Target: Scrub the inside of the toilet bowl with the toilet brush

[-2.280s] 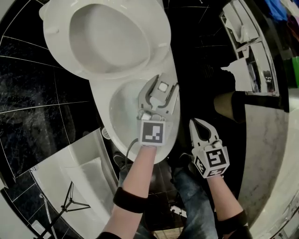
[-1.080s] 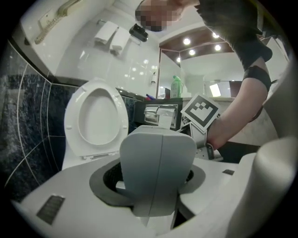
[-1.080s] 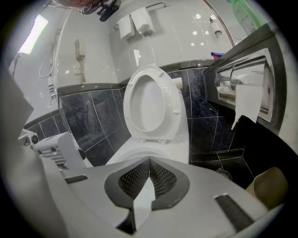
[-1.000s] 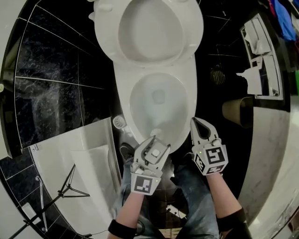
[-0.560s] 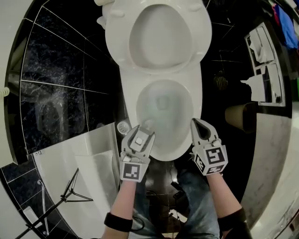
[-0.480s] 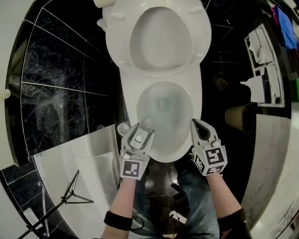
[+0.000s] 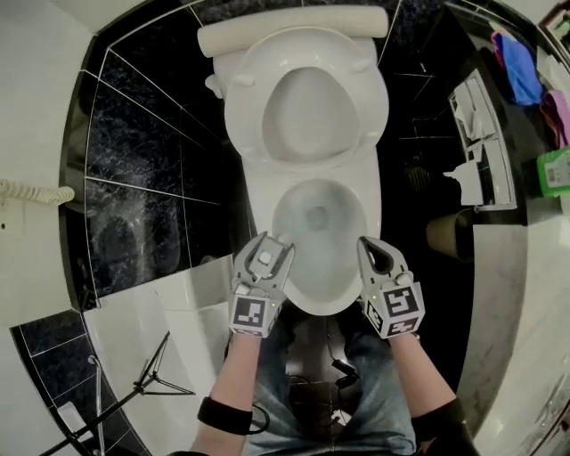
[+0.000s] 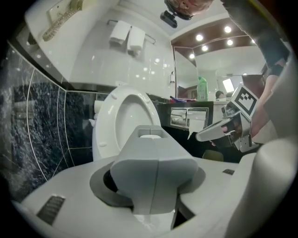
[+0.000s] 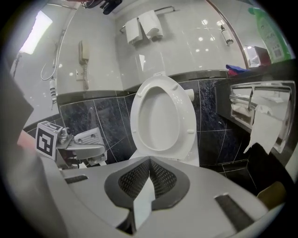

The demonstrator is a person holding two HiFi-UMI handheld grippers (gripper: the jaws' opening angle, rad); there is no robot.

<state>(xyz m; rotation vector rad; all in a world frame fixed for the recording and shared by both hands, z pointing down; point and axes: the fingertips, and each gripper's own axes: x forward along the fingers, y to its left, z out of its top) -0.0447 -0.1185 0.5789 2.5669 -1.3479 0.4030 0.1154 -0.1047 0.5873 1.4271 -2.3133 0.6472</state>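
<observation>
**Head view:** A person in jeans (image 7: 374,401) is standing at the front of a white toilet bowl (image 7: 329,305). Its seat (image 7: 245,116) is raised against the cistern (image 7: 294,21), with black tiles (image 7: 151,178) all round. The left gripper (image 7: 268,247) is hovering over the bowl's front left rim, its fingers clamping the toilet brush (image 7: 265,259) — only a pale handle end is showing, and the bristle end cannot be made out. The right gripper (image 7: 368,248) is hanging over the front right rim, its fingers pressed together on nothing. A toilet paper holder (image 7: 476,147) is sitting at the right.

**Left gripper view:** The brush's grey handle (image 8: 156,169) is filling the gap between the fingers (image 8: 74,186), which are gripping it from both sides. The raised seat (image 8: 109,121) is standing beyond, and the right gripper (image 8: 219,131) is reaching in from the right.

**Right gripper view:** The right gripper's fingers (image 9: 195,200) are meeting along a closed seam with nothing between them. The raised seat (image 9: 163,111) is facing straight ahead — the left gripper (image 9: 86,139) is showing at the left. Paper is trailing from the holder (image 9: 263,116) at the right, and toilet rolls (image 9: 144,23) are sitting on a rack above.
</observation>
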